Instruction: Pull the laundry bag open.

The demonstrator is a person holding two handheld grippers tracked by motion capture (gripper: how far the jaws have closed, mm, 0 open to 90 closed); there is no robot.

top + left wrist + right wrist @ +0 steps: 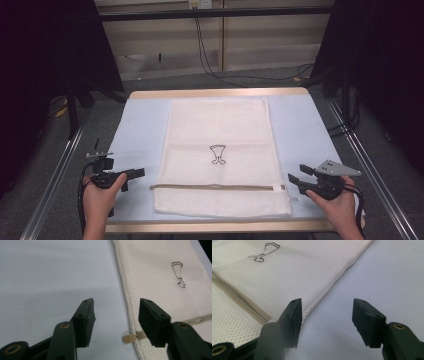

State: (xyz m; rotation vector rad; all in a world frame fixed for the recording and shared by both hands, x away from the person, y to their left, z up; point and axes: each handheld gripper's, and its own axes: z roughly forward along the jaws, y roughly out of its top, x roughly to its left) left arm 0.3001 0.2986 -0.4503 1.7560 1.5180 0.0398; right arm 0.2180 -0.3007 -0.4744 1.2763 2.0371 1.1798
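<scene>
Nearest the person, both hands sit at the front edge of the table, one on each side of a cream mesh laundry bag [220, 155]. The left gripper [137, 173] has its jaws spread with nothing between them; in the left gripper view they straddle the bag's left edge without pressing it, and the little tan zipper pull [127, 339] pokes out just past the seam, right by the right-hand jaw. The right gripper [298, 176] is released too, jaws wide, hovering just off the bag's right edge with only bare table cover between the pads (one jaw overlaps the mesh in its own camera, but I can't see any pinch). So I'd call this the in-between step: bag laid flat, zipper [215, 187] running across near the front, nobody holding anything. My guess for the next move is a pinch on that pull tab with the left while the right pins the fabric, which needs a careful line-up since the tab is tiny and lies flat. Farther out there's the small black logo [217, 154] mid-bag, then the pale blue table cover [140, 125], the wooden far edge, and beyond that cables on the floor [235, 75] and dark curtains. Nothing's in the way.
</scene>
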